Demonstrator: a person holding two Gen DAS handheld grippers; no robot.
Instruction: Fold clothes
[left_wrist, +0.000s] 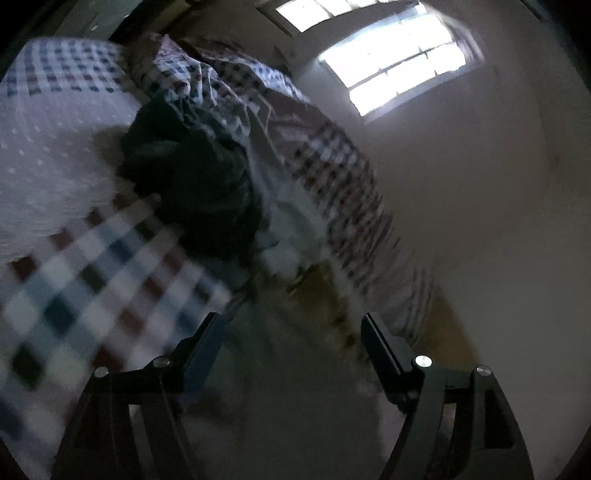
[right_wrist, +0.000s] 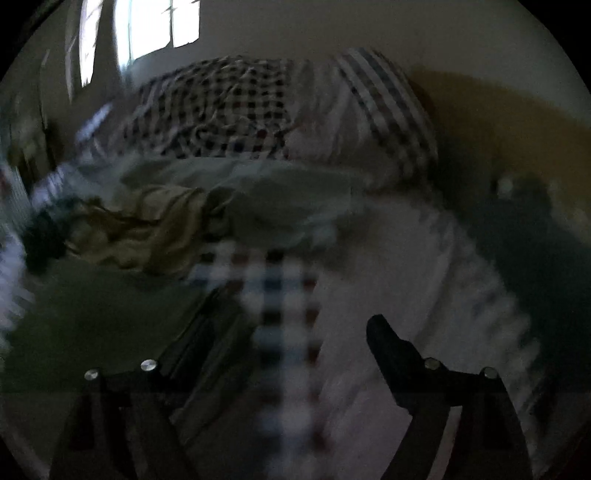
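Left wrist view is showing my left gripper (left_wrist: 290, 325) with its two black fingers (left_wrist: 205, 347) standing wide apart and nothing between them. Beyond the tips I am seeing blurred floor or bed edge, then a checked bedsheet (left_wrist: 92, 280) in white, blue and dark red squares. Further out, a dark crumpled garment (left_wrist: 192, 173) is lying in a heap on the bed, beside a pale dotted cloth (left_wrist: 48, 162). A rumpled checked quilt (left_wrist: 314, 155) is running along the wall under a bright window (left_wrist: 399, 66).

On the right wrist view, my right gripper (right_wrist: 295, 325) is also holding its fingers spread, empty, pointing down at the sheet. A tan garment (right_wrist: 147, 229) and a pale green one (right_wrist: 280, 195) are lying bunched past the fingertips, well apart from them. A darker green cloth (right_wrist: 92, 325) is spreading flat at the lower left, just beside the left finger.

I am judging that both grippers are between grasps, reaching toward the pile to choose the next piece. The next move is calling for settling on one garment, finding an edge or corner, and closing on it with each hand so it can be drawn flat.

Both views are blurring heavily. I am finding no brand, label or writing that I can read.
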